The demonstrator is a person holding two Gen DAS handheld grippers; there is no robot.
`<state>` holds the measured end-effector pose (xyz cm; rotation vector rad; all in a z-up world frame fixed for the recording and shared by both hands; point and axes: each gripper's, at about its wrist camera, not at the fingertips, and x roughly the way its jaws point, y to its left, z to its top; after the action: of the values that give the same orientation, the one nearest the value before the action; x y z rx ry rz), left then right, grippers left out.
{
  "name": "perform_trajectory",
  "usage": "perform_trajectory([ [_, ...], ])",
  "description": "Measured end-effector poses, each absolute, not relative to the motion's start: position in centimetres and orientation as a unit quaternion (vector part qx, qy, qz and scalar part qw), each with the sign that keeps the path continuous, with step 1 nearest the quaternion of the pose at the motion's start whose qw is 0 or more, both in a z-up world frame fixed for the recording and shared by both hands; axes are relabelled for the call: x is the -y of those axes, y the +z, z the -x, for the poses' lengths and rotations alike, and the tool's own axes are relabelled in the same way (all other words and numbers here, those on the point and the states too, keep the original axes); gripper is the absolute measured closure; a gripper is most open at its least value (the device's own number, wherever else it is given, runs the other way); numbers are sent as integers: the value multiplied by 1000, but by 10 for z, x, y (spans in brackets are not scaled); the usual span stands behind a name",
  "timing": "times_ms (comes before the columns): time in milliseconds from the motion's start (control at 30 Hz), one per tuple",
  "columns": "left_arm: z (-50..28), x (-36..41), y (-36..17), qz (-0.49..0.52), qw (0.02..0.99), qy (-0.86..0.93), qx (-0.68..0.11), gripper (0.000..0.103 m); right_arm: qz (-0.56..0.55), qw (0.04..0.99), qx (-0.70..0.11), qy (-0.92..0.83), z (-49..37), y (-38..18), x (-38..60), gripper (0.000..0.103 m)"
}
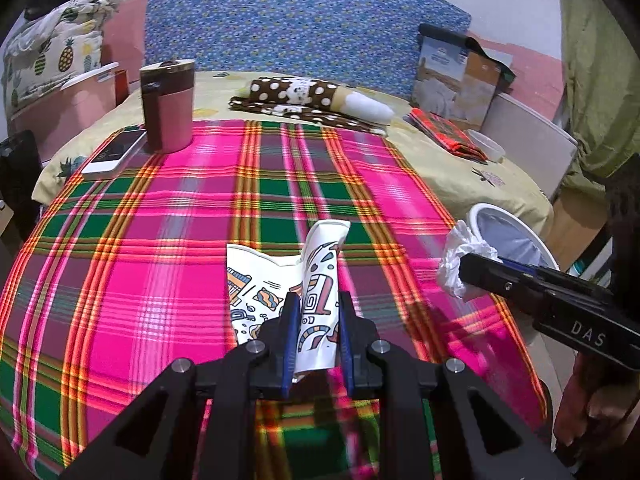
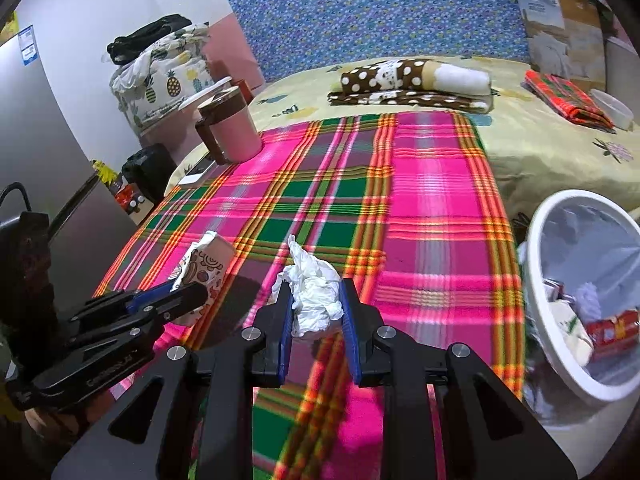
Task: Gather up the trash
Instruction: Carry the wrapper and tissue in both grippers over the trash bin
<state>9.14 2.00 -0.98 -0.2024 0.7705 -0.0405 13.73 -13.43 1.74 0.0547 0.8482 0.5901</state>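
Observation:
My left gripper point(image 1: 318, 300) is shut on a flattened white paper cup point(image 1: 320, 280) printed with coloured doodles, held above the pink plaid cloth point(image 1: 160, 208). The same cup point(image 2: 208, 268) shows at the left of the right wrist view, in the left gripper point(image 2: 188, 296). My right gripper point(image 2: 316, 292) is shut on a crumpled white tissue point(image 2: 314, 292), also off the cloth. In the left wrist view the right gripper point(image 1: 472, 268) carries that tissue point(image 1: 460, 264) beside the white trash bin point(image 1: 516, 224). The bin point(image 2: 536, 248) is lined with a bag and holds wrappers.
A pink and brown mug point(image 1: 168, 104) and a white phone point(image 1: 116, 150) sit at the cloth's far left corner. Folded polka-dot fabric point(image 1: 304, 98), a red plaid cloth point(image 1: 448, 132) and a small white bowl point(image 1: 486, 144) lie farther back. A blue patterned board point(image 1: 304, 20) stands behind.

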Motion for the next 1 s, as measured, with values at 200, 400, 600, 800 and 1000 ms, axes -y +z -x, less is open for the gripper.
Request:
perform_trajectory([
  [200,-91,-2,-5,91,922,-36,-374,84,-37,878,-397,265,-133,21,153,79],
  [400,-95,19,-2,79,922,-57,-375,84,-47,886,-390,247,-129,22,175,79],
  [600,-105,44,3,67,922,-78,-374,84,-61,892,-386,229,-128,21,198,79],
  [800,-117,72,6,53,920,-103,-375,84,-74,897,-385,206,-129,19,223,79],
  [1000,-128,98,7,41,917,-130,-375,84,-86,901,-385,181,-131,16,247,79],
])
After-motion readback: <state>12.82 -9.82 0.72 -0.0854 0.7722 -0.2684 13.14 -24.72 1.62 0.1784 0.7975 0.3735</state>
